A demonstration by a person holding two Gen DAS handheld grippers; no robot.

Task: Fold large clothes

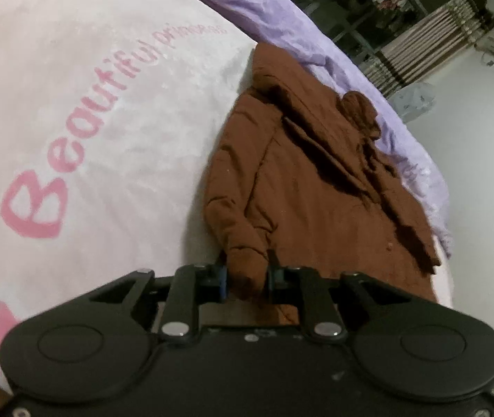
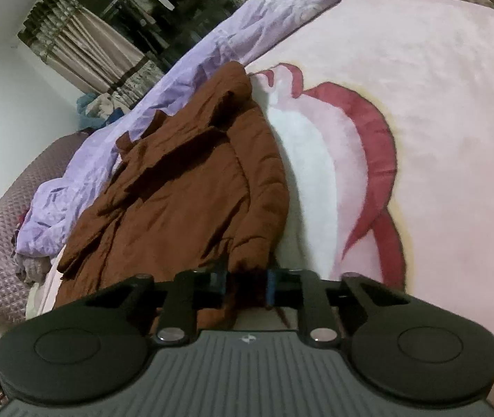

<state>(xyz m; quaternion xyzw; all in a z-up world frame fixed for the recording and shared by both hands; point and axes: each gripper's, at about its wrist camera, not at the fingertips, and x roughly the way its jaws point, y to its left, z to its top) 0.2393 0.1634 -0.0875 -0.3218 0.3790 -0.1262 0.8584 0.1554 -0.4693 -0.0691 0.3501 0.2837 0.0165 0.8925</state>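
Observation:
A brown padded jacket (image 1: 316,187) lies lengthwise on a pink blanket (image 1: 73,87), partly folded, its hood at the far end. My left gripper (image 1: 247,278) is shut on a brown sleeve cuff (image 1: 247,264) at the jacket's near left edge. In the right wrist view the same jacket (image 2: 184,187) lies to the left of the blanket's red and white print. My right gripper (image 2: 247,281) is shut on the other sleeve cuff (image 2: 250,257) at the jacket's near right edge. The fingertips are hidden in the fabric.
A crumpled purple sheet (image 1: 281,17) lies along the jacket's far side; it also shows in the right wrist view (image 2: 142,111). Striped curtains (image 2: 87,45) and a dark shelf (image 1: 368,0) stand behind. A quilted mauve cover (image 2: 0,222) lies at the left.

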